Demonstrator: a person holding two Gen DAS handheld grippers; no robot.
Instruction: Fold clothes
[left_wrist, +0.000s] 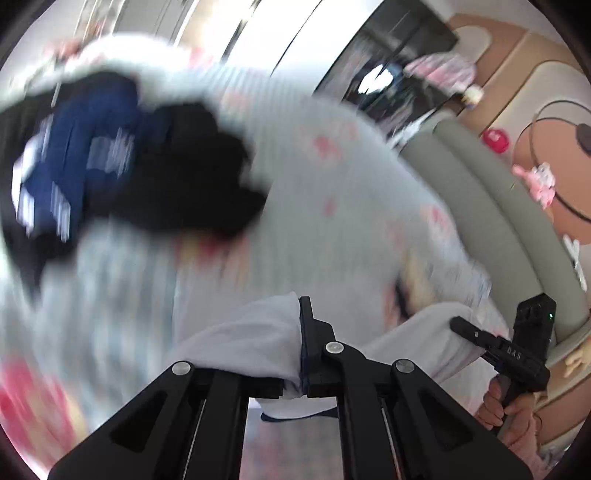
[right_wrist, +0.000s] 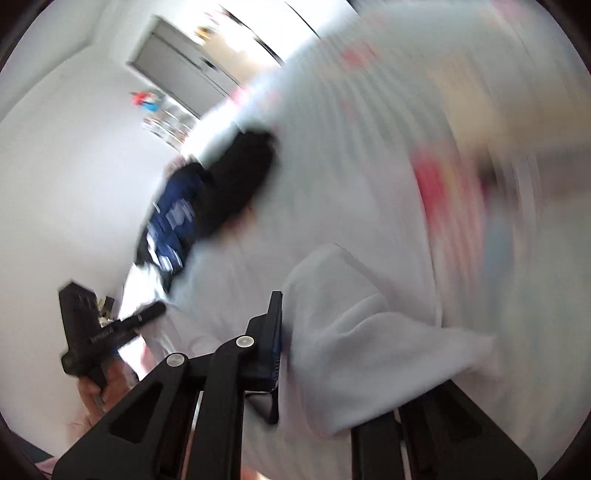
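The left tongs (left_wrist: 295, 354) are clamped on a fold of pale cloth (left_wrist: 251, 343), the black fingers (left_wrist: 314, 332) pressed against it. The right tongs (right_wrist: 314, 350) likewise grip the cloth, which drapes over and hides one finger. Each view shows the other tool to the side, gripped from below by a hand: the right hand (left_wrist: 506, 410) and the left hand (right_wrist: 99, 391).

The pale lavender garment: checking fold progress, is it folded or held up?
Held up, unfolded: pale lavender garment bunches in both grippers, left gripper, right gripper.
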